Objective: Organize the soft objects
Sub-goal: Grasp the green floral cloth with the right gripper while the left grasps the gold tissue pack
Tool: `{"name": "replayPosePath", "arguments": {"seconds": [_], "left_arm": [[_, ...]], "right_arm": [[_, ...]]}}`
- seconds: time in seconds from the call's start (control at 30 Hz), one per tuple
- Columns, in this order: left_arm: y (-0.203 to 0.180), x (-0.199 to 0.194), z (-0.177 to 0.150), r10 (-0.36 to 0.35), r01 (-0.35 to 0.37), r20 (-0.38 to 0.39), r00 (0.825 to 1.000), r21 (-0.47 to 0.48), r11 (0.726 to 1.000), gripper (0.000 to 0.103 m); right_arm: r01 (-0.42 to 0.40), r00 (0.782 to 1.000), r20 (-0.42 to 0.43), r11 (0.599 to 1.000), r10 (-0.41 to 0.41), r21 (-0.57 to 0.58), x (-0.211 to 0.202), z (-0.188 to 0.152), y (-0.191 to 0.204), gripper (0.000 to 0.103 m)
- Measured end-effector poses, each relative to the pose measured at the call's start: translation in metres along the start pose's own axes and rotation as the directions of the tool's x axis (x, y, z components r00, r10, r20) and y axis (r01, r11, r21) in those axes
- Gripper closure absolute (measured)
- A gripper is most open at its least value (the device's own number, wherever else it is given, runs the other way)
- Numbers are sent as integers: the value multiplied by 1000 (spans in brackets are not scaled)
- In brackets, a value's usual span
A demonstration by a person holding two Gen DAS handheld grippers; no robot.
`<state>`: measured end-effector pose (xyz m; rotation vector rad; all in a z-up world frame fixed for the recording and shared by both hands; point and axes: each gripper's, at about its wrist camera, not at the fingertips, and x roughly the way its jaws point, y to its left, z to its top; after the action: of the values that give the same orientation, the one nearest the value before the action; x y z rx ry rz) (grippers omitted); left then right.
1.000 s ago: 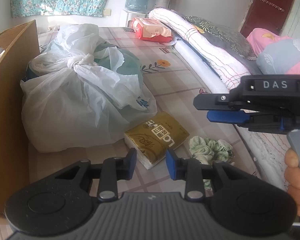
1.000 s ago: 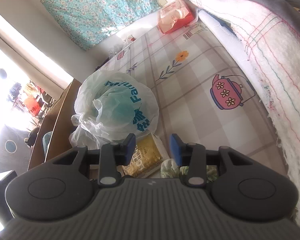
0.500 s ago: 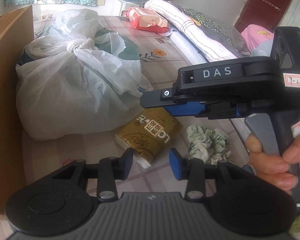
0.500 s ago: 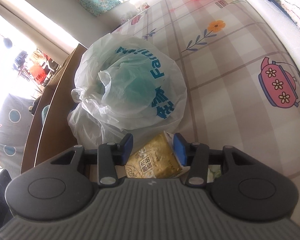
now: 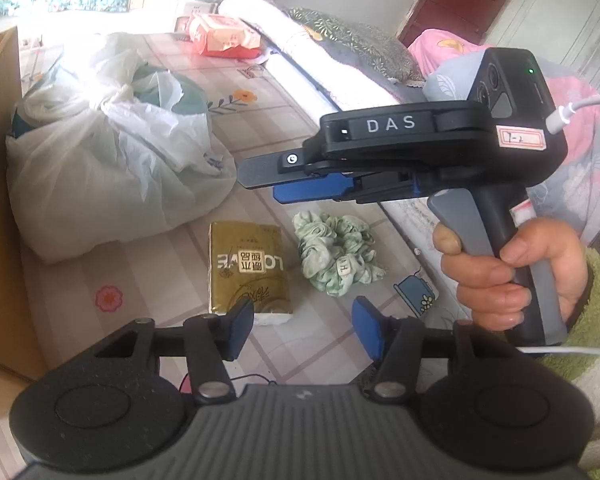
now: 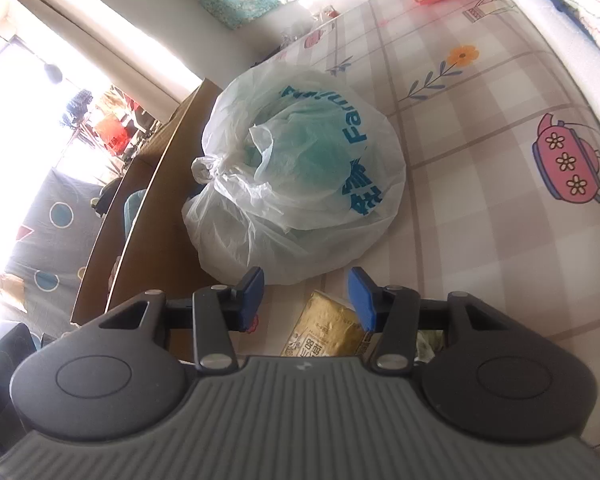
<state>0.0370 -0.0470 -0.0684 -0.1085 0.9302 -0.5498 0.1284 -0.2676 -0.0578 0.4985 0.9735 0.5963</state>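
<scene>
The left gripper (image 5: 303,330) hovers with jaws opening and nothing between them, just short of a gold tissue pack (image 5: 247,267) and a green scrunchie (image 5: 335,255) lying side by side on the checked bed sheet (image 5: 284,116). The right gripper (image 6: 306,298), jaws parted and empty, hangs above the pack, near a knotted white plastic bag (image 6: 300,184).

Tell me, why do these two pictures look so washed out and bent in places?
Left wrist view: strong light bleaches the top of the white bag and the bed behind it, and the wide lens bends the door frame. Right wrist view: the window at the left is blown out to white, the sheet's straight checks curve, and the corners go dark.
</scene>
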Motion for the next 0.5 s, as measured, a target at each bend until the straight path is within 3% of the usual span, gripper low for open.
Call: {"name": "replayPosePath", "arguments": {"seconds": [0.1,0.23,0.37,0.5], "left_arm": [[-3,-5,4,19,-20,47,999,31,999,39],[-4,7,14,104,-106,67,992,35,994,34],[1,25,21,159,-160,34,987,39,986,33],[11,48,21,180,-180,-26,983,-3,984,33]], "right_arm": [[54,996,67,998,-53,-14,-27,-3,-4,52],[222,973,88,972,-214,-83,-42,-14,-5,40],[315,949,57,938,-310,-142,-35,-27,-7,33],[345,938,24,922,-346,-174,-22,-39,-6,30]]}}
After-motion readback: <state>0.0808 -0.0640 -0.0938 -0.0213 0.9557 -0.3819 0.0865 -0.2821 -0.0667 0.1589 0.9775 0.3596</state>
